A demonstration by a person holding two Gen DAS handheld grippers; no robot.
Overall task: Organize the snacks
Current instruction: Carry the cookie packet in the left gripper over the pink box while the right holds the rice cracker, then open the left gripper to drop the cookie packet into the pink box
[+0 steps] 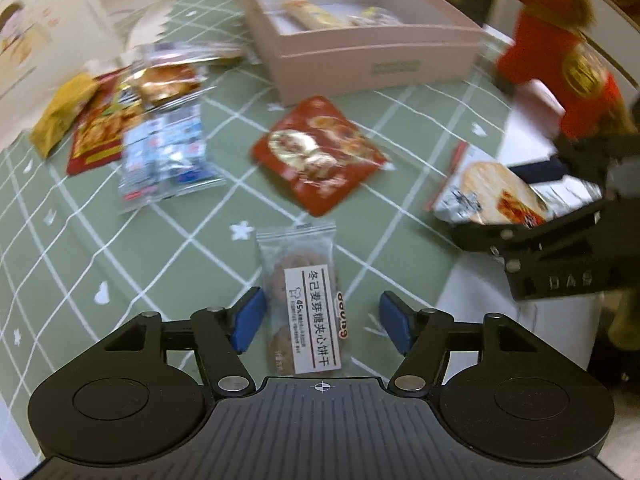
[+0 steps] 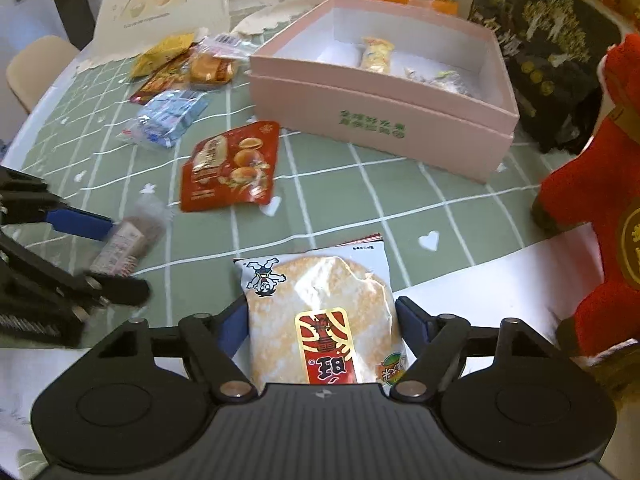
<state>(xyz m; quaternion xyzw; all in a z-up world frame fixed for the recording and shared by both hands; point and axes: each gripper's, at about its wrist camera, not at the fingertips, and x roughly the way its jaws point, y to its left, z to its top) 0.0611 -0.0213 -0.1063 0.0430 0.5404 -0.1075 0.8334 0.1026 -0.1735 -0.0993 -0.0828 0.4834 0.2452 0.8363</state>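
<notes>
From the left: your left hand-held gripper (image 1: 322, 320) hangs spread over a clear-wrapped biscuit (image 1: 302, 300) lying flat on the green checked tabletop (image 1: 192, 248); its blue pads stand apart from the wrapper on either side, gripping nothing. Farther on lie a red pastry pouch (image 1: 320, 156) and a loose heap of packets (image 2: 176, 76), all outside the pink box (image 2: 384, 120), which already holds two or three snacks. To the right, your right hand-held gripper (image 2: 322, 328) brackets a rice-cracker packet (image 2: 320, 320), the pads at its edges; whether they truly pinch it cannot be told. The step in hand appears to be picking up both items. Next, close squarely on each wrapper, lift, and carry to the box. The cracker packet is white, puffed and glossy, with a red label, so it may slip or crush
</notes>
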